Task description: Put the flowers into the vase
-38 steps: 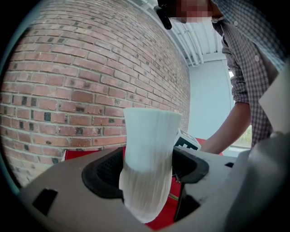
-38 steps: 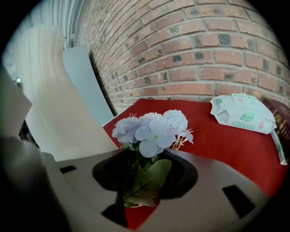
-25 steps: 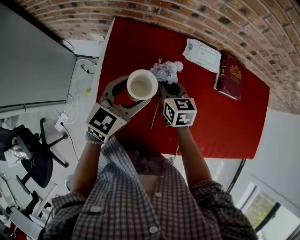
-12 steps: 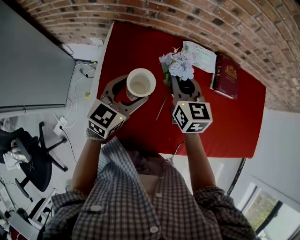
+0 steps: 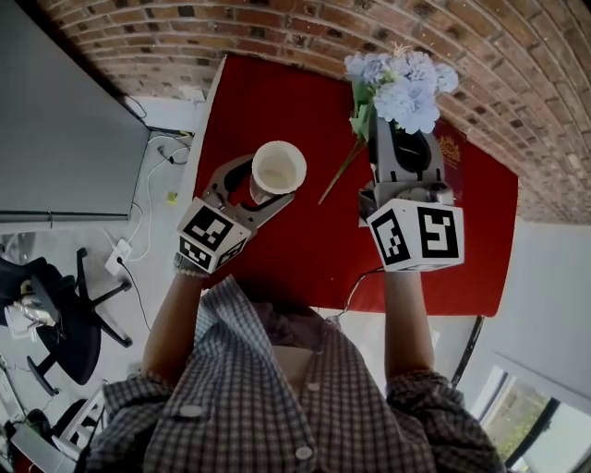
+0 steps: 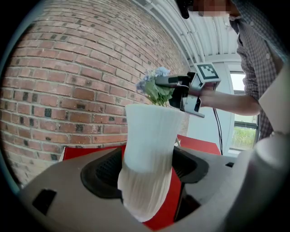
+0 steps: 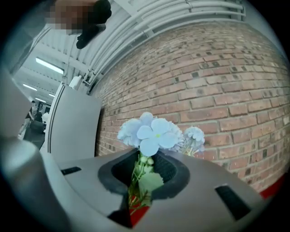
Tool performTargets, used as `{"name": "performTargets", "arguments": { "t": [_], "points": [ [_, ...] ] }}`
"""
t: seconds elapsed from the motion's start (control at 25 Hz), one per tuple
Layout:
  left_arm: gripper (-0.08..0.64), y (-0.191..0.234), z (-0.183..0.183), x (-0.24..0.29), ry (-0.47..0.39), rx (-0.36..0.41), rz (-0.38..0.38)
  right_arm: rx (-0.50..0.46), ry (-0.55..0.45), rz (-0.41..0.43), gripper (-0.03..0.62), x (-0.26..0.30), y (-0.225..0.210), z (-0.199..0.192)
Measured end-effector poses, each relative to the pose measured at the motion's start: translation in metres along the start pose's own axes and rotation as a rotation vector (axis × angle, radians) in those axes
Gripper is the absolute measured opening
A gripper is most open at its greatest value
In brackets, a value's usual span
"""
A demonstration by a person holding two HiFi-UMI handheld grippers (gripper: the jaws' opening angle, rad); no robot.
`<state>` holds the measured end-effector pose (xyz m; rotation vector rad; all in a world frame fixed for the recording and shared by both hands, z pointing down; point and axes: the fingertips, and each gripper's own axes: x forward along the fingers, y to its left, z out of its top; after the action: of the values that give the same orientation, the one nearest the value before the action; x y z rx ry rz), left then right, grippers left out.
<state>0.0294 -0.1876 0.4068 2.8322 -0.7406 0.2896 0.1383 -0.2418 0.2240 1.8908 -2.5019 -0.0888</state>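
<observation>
Compared with the earlier frames, the right tool [image 5: 400, 131] has gone up and away from the surface [image 5: 268, 102], taking the flowers [image 5: 402, 88] with it. They were low and close beside the rim of the vase [image 5: 279, 171]; now they sit high in the head view, against the brick wall [image 5: 277, 28]. They hide the white pack that showed earlier, and only a corner of the dark red book [image 5: 454, 148] shows. The marker cube [image 5: 417, 236] on the right tool looks larger and nearer the camera. The left tool [image 5: 263, 191] and the vase have kept their place. No writing can be read: the cubes carry only black-and-white square markers, and the gold mark on the book is too small to make out. The flowers' long axis slants in the head view, with the pale blue heads at the wall side and the thin stem end running down-left towards the vase without reaching it. From the left gripper view the bunch lies roughly level, above and beyond the vase's mouth, heads towards the bricks. The right tool's jaws are nearly together, pinching the green stems just below the heads. The left tool's jaws stand wide, pressed on either side of the white ribbed vase, which stands near upright over the red surface, mouth up.
</observation>
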Motion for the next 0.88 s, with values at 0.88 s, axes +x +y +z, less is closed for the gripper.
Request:
{"name": "performTargets", "arguments": {
  "t": [0.88],
  "points": [
    [0.341,-0.001,-0.001,0.001,-0.006,-0.006,0.004,-0.055,-0.378,0.086,0.074,-0.002,0.055,0.134]
  ]
}}
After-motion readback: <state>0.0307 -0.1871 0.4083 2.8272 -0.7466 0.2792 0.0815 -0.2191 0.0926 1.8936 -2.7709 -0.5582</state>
